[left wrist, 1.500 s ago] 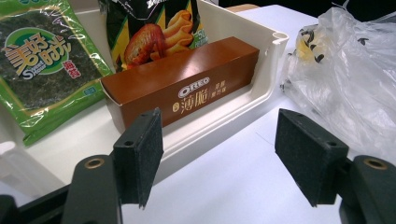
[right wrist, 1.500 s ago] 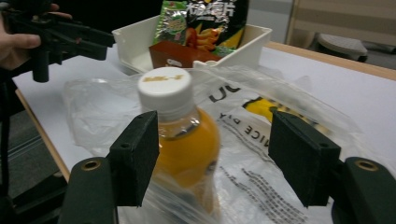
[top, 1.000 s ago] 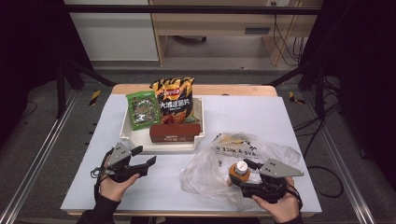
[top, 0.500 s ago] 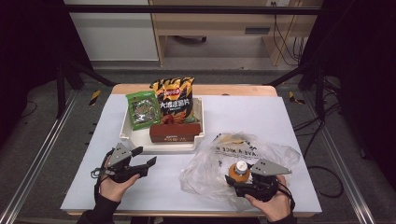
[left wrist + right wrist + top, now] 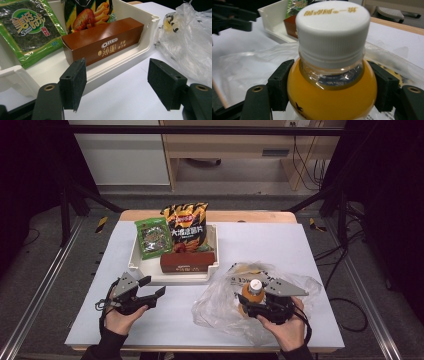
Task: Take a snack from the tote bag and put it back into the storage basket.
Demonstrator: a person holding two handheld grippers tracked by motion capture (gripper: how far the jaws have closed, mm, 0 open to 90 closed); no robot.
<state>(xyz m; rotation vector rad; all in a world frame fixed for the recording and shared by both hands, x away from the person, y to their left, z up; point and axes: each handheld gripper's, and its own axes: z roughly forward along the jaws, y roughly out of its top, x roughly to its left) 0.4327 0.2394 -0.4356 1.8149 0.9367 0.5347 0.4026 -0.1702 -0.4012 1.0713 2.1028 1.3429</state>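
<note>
An orange juice bottle (image 5: 251, 293) with a white cap (image 5: 332, 32) stands upright in the mouth of a clear plastic bag (image 5: 218, 306) at the front right of the table. My right gripper (image 5: 250, 301) is shut on the bottle's shoulder (image 5: 332, 97), one pad (image 5: 279, 86) on each side. My left gripper (image 5: 152, 286) is open and holds nothing, low over the table in front of a white tray (image 5: 175, 276). Its pads (image 5: 74, 83) frame a brown Oreo box (image 5: 105, 46) lying along the tray's near wall (image 5: 120, 67).
In the tray a green seaweed pack (image 5: 152, 236) and an upright chips bag (image 5: 186, 225) stand behind the Oreo box (image 5: 187, 261). The bag's crumpled plastic (image 5: 187, 42) spreads right of the tray. The white tabletop (image 5: 280, 245) extends behind the bag.
My right gripper has shifted slightly left and away from me with the bottle held in it. The left gripper has barely moved and stays open.
</note>
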